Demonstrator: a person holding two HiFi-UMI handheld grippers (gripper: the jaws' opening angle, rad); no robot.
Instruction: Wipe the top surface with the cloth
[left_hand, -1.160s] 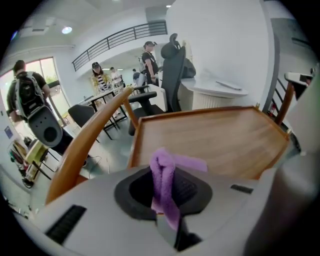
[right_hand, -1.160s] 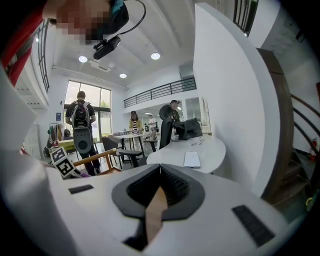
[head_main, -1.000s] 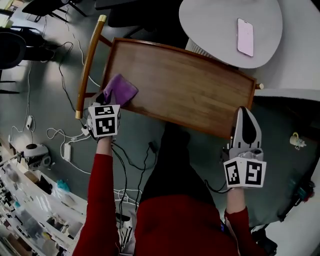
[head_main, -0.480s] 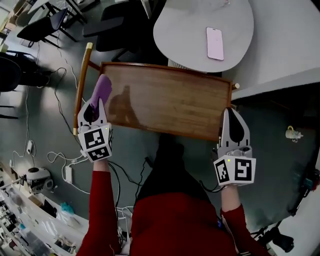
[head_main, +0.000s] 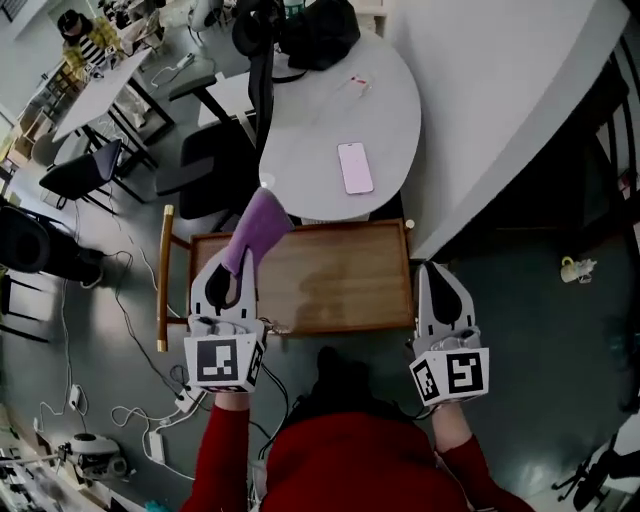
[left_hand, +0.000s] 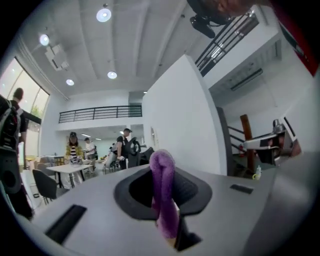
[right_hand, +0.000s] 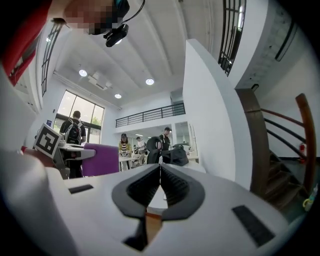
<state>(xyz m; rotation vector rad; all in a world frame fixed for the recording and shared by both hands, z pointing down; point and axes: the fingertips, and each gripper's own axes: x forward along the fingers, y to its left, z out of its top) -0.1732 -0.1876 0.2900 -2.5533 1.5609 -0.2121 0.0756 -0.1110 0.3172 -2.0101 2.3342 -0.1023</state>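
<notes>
A purple cloth (head_main: 256, 231) sticks up from my left gripper (head_main: 226, 283), which is shut on it and held raised above the left part of the wooden top (head_main: 335, 277). In the left gripper view the cloth (left_hand: 163, 187) stands pinched between the jaws, and the gripper looks out level across the room. My right gripper (head_main: 438, 292) is shut with nothing in it, just off the right edge of the wooden top. The right gripper view shows its jaws closed together, with the purple cloth (right_hand: 100, 159) at the left.
A round grey table (head_main: 340, 110) with a pink phone (head_main: 354, 167) stands just behind the wooden top. A black bag (head_main: 318, 30) sits on its far side. Chairs (head_main: 205, 160) and cables (head_main: 130, 300) lie to the left. A white wall (head_main: 500, 90) rises on the right.
The head view has pulled back and up, so the wooden top looks smaller. My left gripper has lifted the cloth off the top. My right gripper has moved in beside the top's right edge.
</notes>
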